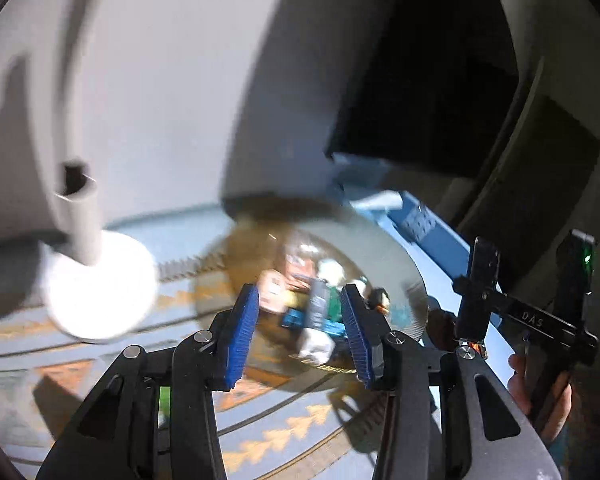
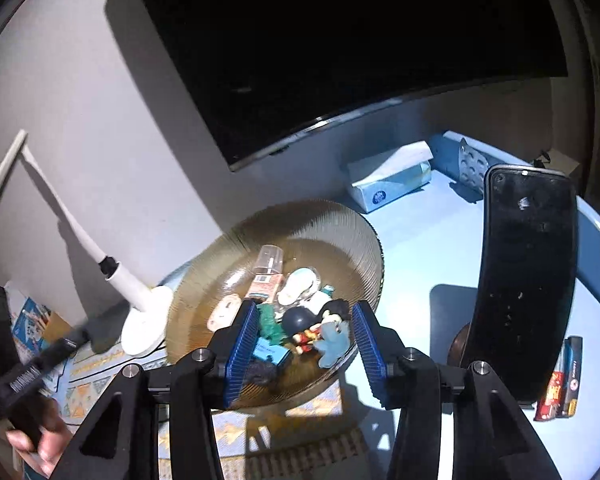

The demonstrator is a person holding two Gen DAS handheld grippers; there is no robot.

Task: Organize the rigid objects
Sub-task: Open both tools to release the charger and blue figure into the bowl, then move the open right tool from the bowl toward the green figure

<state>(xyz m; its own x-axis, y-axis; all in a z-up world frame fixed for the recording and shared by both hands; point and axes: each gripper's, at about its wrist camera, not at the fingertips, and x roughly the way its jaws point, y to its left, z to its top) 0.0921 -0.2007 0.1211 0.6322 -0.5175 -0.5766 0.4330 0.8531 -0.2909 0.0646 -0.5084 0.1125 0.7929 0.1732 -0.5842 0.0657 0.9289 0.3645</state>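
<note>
Many small toys (image 2: pixel 300 320) fill ribbed glass bowl (image 2: pixel 320 220).

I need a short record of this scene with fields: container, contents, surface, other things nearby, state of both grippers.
container: ribbed amber glass bowl
contents: small toys, among them a blue figure and a clear cup
surface: light blue table
nearby: white lamp, tissue box, black phone
left gripper: open, empty
right gripper: open, empty, over the bowl

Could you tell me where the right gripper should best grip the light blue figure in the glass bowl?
Probably across its upper body, coming down from above: the light blue figure lies on top of the pile near the glass bowl's near rim, just ahead of the open right gripper.
</note>
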